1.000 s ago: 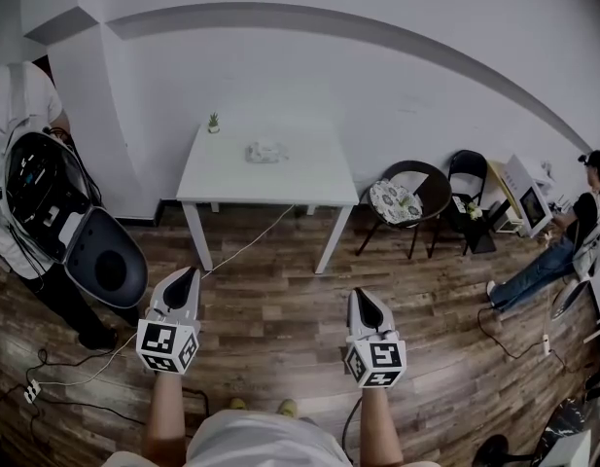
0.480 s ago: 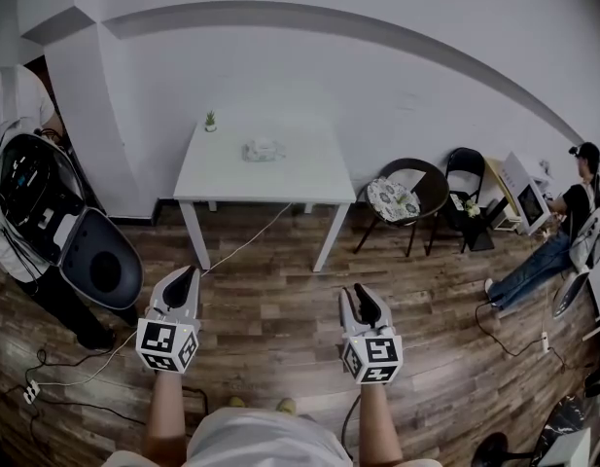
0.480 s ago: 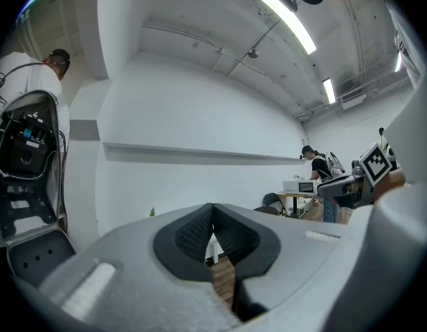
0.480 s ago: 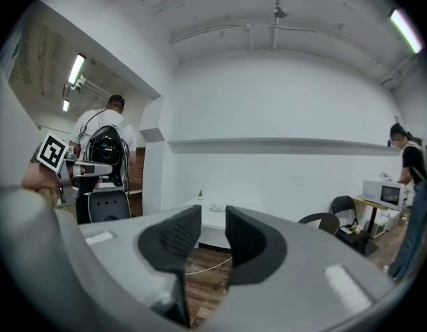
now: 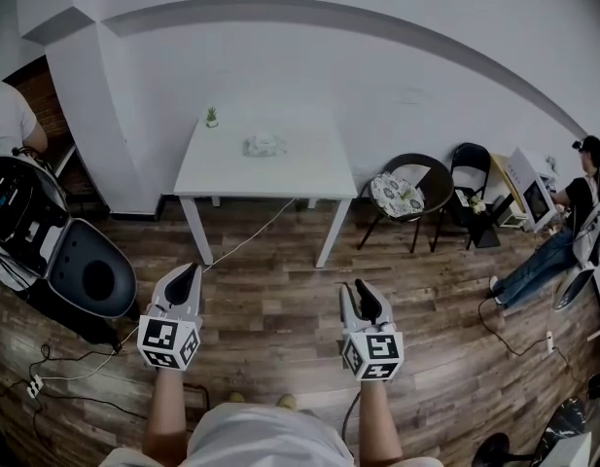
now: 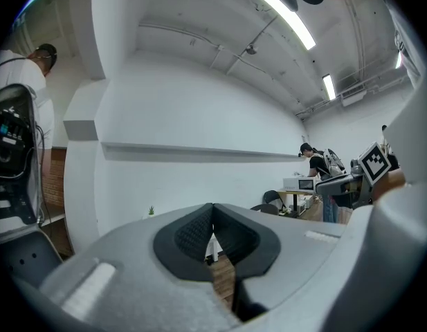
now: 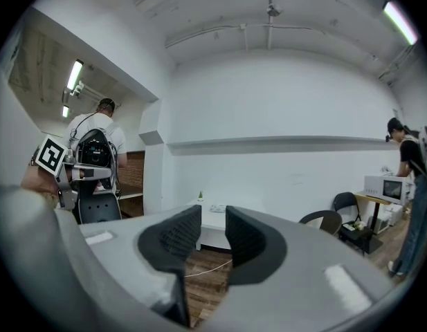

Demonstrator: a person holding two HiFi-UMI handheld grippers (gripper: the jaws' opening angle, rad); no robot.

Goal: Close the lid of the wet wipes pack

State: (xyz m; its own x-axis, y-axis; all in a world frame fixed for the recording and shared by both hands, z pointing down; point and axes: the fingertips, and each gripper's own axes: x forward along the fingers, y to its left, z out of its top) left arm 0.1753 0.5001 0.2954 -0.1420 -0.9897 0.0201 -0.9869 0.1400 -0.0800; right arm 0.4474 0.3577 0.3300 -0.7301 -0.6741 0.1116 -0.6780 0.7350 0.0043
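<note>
The wet wipes pack (image 5: pixel 264 145) lies on a white table (image 5: pixel 231 178) against the far wall, well ahead of both grippers; whether its lid is up I cannot tell from here. In the right gripper view the pack (image 7: pixel 217 208) shows small on the table just above the jaws. My left gripper (image 5: pixel 187 274) hangs over the wood floor, its jaws shut and empty. My right gripper (image 5: pixel 356 290) is level with it further right, open with a clear gap and nothing between the pads (image 7: pixel 182 232).
A tiny potted plant (image 5: pixel 212 117) stands at the table's back left corner. A person with a dark open case (image 5: pixel 56 251) is at the left. Two black chairs (image 5: pixel 416 195) and a seated person (image 5: pixel 577 217) are at the right. Cables (image 5: pixel 246 246) cross the floor.
My right gripper's jaws have opened from shut. Both grippers and the view have crept toward the table. The person at the left has shifted further left.
</note>
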